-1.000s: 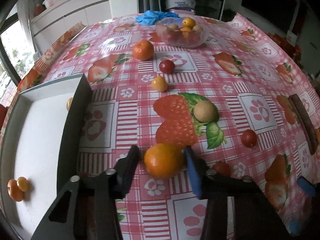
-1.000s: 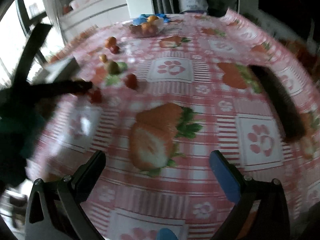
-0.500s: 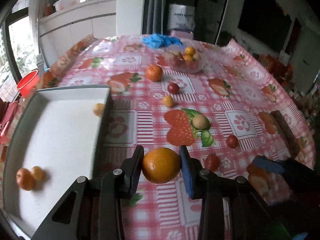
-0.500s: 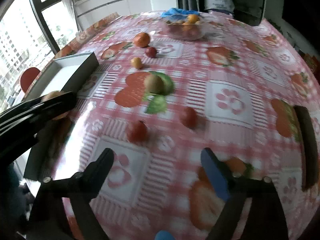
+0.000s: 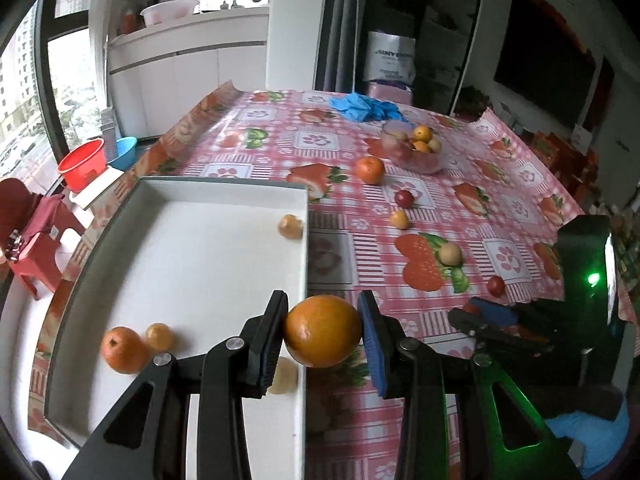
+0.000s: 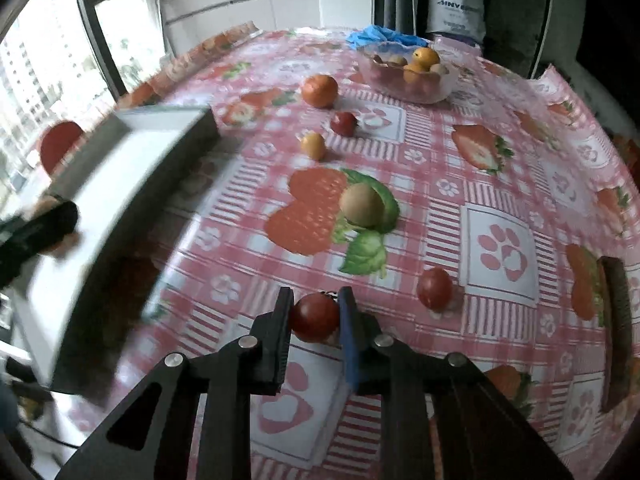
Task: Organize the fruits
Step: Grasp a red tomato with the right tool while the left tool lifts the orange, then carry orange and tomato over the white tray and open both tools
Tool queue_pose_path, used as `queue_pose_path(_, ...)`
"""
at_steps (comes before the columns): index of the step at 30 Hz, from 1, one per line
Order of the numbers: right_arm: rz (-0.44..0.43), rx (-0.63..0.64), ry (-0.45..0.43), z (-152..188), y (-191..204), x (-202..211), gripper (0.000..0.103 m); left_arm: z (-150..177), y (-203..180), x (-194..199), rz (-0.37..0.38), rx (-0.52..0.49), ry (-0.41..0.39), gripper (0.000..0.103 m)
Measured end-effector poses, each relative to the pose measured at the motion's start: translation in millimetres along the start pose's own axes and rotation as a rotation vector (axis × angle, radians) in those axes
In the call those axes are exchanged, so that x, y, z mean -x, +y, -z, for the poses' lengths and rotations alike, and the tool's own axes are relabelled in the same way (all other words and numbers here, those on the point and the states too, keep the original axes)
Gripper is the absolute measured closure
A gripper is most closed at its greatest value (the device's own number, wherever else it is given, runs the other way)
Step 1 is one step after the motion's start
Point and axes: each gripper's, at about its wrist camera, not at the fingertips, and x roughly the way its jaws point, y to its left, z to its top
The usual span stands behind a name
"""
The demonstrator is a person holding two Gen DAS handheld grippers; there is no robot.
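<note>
An orange [image 5: 322, 331] was pinched between the fingers of the left gripper [image 5: 323, 334], held above the right wall of a white tray [image 5: 303, 248]. A red cherry tomato [image 6: 314, 317] on the strawberry-print tablecloth [image 6: 496, 184] was clamped by the right gripper [image 6: 314, 320].

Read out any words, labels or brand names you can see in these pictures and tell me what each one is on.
"SINV..." in dark capitals, the rest blurred: on the white bag behind the table's far end.
Same white bag in the left wrist view: print too blurred to spell out.
Smaller lines under that heading: too small to read.
Nothing readable on the fruit, the tablecloth or the white tray.
</note>
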Motion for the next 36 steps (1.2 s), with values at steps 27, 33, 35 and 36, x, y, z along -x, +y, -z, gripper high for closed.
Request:
queue_pose_path(27, -0.236, 0.137, 0.009, -69.4, 129.9, -3.6, 0.079, 6.3, 96.1, -4.7, -0.149, 0.130, -0.023, 0.065)
queue_pose_path(33, -0.246, 0.162, 0.037, -67.2, 146.1, -13.5, 0.079, 11.8, 101.5, -9.8, -0.149, 0.138, -0.005, 0.065)
queue_pose_path(35, -0.246, 0.167, 0.045, -66.3, 149.5, -16.0, 0.079, 13.8, 102.8, -10.8, -0.150, 0.140, 0.000, 0.065)
queue_pose_path(36, -0.245, 0.170, 0.048, -66.1, 150.9, -17.4, 0.078, 14.4, 102.9, -11.2, -0.149, 0.141, 0.002, 0.065)
